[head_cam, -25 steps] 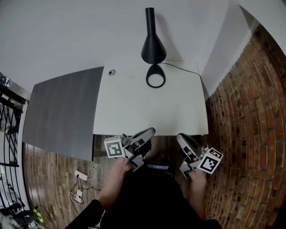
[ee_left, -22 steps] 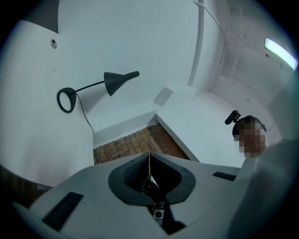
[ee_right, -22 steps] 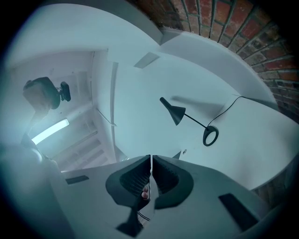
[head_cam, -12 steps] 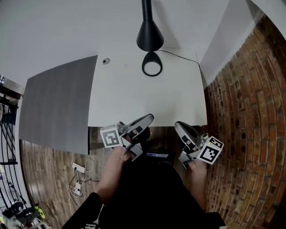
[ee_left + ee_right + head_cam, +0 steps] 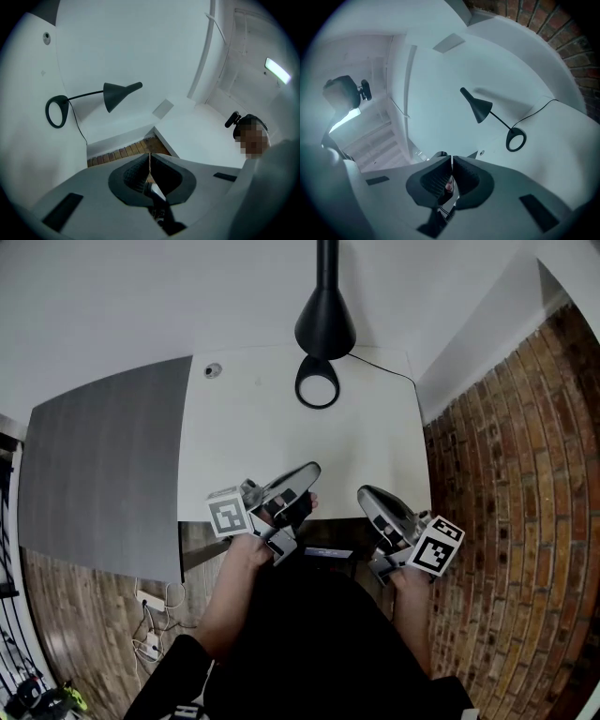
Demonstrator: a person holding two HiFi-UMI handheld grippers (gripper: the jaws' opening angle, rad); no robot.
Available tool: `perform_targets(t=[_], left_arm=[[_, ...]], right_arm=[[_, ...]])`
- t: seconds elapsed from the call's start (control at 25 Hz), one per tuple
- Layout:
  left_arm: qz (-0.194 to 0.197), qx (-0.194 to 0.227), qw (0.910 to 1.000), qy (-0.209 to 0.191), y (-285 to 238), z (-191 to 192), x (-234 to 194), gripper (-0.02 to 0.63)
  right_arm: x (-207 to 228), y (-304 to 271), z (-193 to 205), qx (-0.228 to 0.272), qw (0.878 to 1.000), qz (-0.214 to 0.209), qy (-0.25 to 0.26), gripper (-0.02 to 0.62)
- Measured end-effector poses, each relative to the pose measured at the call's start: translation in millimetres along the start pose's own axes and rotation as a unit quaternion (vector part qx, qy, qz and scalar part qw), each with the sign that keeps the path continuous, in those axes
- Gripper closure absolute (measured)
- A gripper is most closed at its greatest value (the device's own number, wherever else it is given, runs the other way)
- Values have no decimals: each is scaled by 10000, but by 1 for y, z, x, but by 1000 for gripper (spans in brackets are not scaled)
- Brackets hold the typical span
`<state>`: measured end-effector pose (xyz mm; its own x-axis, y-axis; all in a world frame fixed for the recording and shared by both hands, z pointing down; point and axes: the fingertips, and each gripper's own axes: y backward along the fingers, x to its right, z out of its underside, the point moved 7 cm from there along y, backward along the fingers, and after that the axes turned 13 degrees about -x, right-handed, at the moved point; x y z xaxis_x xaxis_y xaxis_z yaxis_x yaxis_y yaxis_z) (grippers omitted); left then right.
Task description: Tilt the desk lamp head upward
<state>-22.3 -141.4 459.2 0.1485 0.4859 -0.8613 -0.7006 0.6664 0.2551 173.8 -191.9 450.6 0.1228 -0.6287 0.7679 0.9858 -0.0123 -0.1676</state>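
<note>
Left gripper [image 5: 310, 471]: jaws pressed together, nothing between them, as its own view [image 5: 150, 157] shows. It hangs over the near edge of the tabletop [image 5: 253, 442], left of middle, pointing toward the far edge.

Right gripper [image 5: 364, 494]: jaws also closed tight and empty in its own view [image 5: 452, 159]. It sits at the near edge, toward the near right corner, apart from the left one.

Desk lamp: black ring base [image 5: 317, 388] rests on the tabletop at the far edge, about the middle. A thin arm [image 5: 86, 95] runs from the ring to the black cone head [image 5: 325, 324], which stands above the far edge against the white wall [image 5: 141, 306]. The cone's wide mouth faces back toward the ring; the narrow end points away. Both grippers are well apart from the lamp.

A black cable [image 5: 384, 370] leads from the base toward the far right corner. A small round grommet [image 5: 213, 370] sits near the far left corner. A grey panel [image 5: 103, 474] adjoins the left edge. Brick floor [image 5: 506, 521] shows on the right.
</note>
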Motion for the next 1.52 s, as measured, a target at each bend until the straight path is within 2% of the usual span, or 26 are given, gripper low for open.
perform_targets(t=[0.48, 0.8, 1.0, 1.2, 1.52], left_arm=[[413, 155, 9990, 96, 30, -41, -22, 594], [368, 483, 9978, 264, 51, -46, -38, 594], [134, 695, 9971, 285, 57, -50, -46, 594], [-245, 908, 9952, 264, 60, -64, -58, 594], [-891, 839, 9923, 181, 27, -83, -81, 594]], right_arm=[[-6, -51, -17, -107, 9989, 425, 159, 580], [-5, -69, -20, -234, 9988, 390, 168, 580], [8, -72, -35, -206, 9993, 277, 161, 579], [29, -86, -60, -202, 9996, -92, 182, 578], [72, -68, -99, 56, 9979, -638, 52, 577]])
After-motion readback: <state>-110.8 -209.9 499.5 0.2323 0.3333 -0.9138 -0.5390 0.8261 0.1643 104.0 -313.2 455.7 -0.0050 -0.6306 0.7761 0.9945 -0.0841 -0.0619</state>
